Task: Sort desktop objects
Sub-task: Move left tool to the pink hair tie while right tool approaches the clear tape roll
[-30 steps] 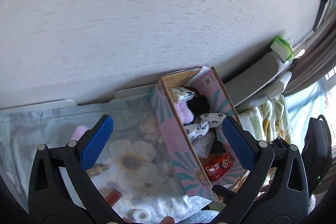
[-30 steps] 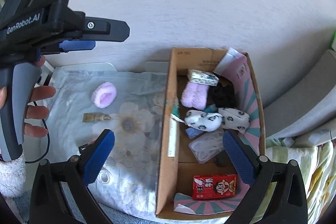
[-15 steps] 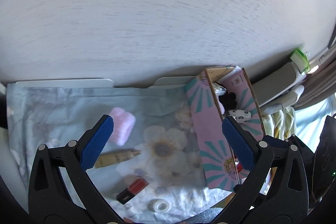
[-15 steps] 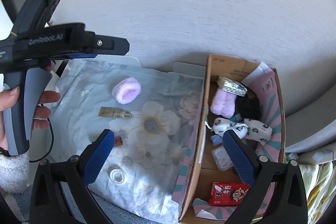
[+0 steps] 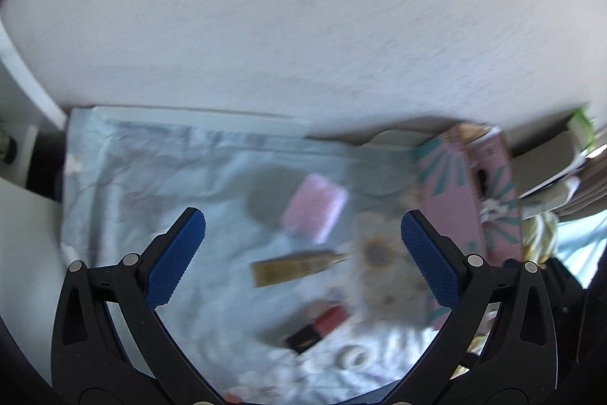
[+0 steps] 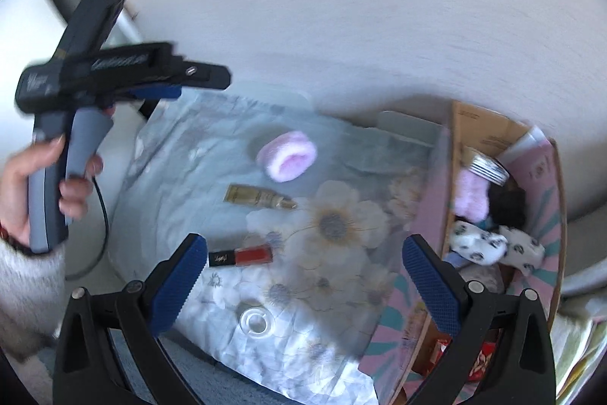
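On the left wrist view: blurred throughout
Left gripper (image 5: 303,234): jaws spread wide, nothing between the blue pads (image 5: 176,259), held above the cloth
Floral cloth (image 5: 151,185): pale blue, covers the desk up to the white wall
Pink scrunchie (image 5: 315,207): lies on the cloth between the two pads, toward the wall
Gold tube (image 5: 296,266): just below the scrunchie in frame, lying flat, tip pointing right
Red and black lipstick (image 5: 316,327): nearer the camera than the tube, lying at a slant
Clear tape ring (image 5: 353,359): beside the lipstick, near the cloth's front edge
Pink cardboard box (image 5: 455,200): at the cloth's right edge, contents too blurred to tell

On the right wrist view: sharper
Right gripper (image 6: 303,276): jaws wide apart, holding nothing, above the cloth (image 6: 182,177)
Left gripper (image 6: 151,90): seen from the side at upper left, held by a hand (image 6: 41,173) in a fuzzy white sleeve; jaw gap cannot be told from this side
Pink scrunchie (image 6: 286,156): on the cloth, well apart from the box
Gold tube (image 6: 260,196): just in front of the scrunchie
Lipstick (image 6: 241,256): close to the right gripper's left pad in frame
Tape ring (image 6: 256,321): nearest the front edge
Box (image 6: 470,128): open, holding a pink fluffy item (image 6: 470,196), spotted white socks (image 6: 489,245), a black item (image 6: 506,202) and a red packet (image 6: 480,363)
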Tool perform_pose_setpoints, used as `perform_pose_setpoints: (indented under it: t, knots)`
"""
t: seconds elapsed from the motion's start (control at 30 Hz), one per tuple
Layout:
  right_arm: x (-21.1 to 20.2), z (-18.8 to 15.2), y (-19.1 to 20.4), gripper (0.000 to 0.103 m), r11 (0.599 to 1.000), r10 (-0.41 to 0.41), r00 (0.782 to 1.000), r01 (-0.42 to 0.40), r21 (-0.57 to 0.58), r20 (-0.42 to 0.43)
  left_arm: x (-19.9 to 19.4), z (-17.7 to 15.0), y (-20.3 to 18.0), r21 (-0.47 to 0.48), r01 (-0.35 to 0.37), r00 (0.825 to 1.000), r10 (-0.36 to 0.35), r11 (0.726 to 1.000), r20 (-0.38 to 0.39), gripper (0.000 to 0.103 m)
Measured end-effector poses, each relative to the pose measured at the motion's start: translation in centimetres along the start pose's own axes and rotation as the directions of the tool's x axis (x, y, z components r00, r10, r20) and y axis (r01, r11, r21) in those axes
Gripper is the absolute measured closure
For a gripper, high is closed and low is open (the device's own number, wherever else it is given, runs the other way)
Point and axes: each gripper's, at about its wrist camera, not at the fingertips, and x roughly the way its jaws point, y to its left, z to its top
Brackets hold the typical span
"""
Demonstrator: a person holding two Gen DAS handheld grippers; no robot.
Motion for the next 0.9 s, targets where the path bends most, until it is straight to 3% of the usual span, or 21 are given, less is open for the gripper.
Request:
perform_pose_setpoints:
  t: [0.1,0.17,0.4,0.5,0.6,0.73,0.8,0.9]
  knots:
    - [1.7,-0.3,2.1,0.000,0.997,-0.019,0.998,0.014,-0.078,-0.068,1.1,-0.6,1.3,0.004,-0.122,0.992,0.122,0.992,0.008,0.000]
    - [2.9,-1.1,3.0,0.000,0.995,0.017,0.995,-0.027,-0.095,-0.103,2.0,-0.9,1.8,0.022,-0.148,0.989,0.148,0.989,0.005,0.000]
    - [8.8,-6.1,4.5,0.005,0.995,-0.015,0.969,-0.010,-0.100,-0.246,6.1,-1.8,1.4,0.114,-0.103,0.992,0.109,0.988,-0.055,0.002]
    - [10.3,-8.5,5.0,0.012,0.995,-0.034,0.965,0.009,-0.095,-0.260,7.6,-2.1,0.2,0.170,-0.100,0.992,0.113,0.980,-0.065,0.003]
    - [11.1,-10.4,5.2,0.029,0.998,-0.020,0.962,0.006,-0.055,-0.272,9.1,-2.2,-0.9,0.232,-0.094,0.991,0.112,0.968,-0.069,0.005]
    - [11.4,-11.5,6.0,0.031,0.998,-0.039,0.967,0.024,-0.063,-0.250,10.5,-2.2,-1.9,0.282,-0.077,0.991,0.104,0.956,-0.081,0.007]
    - [11.5,-11.6,6.4,0.032,0.997,-0.049,0.971,0.033,-0.068,-0.236,11.3,-2.3,-2.1,0.297,-0.066,0.991,0.098,0.953,-0.093,0.011]
    - [11.8,-11.5,6.7,0.046,0.995,-0.083,0.971,0.066,-0.079,-0.222,12.5,-2.4,-2.2,0.306,-0.053,0.989,0.093,0.951,-0.116,0.024]
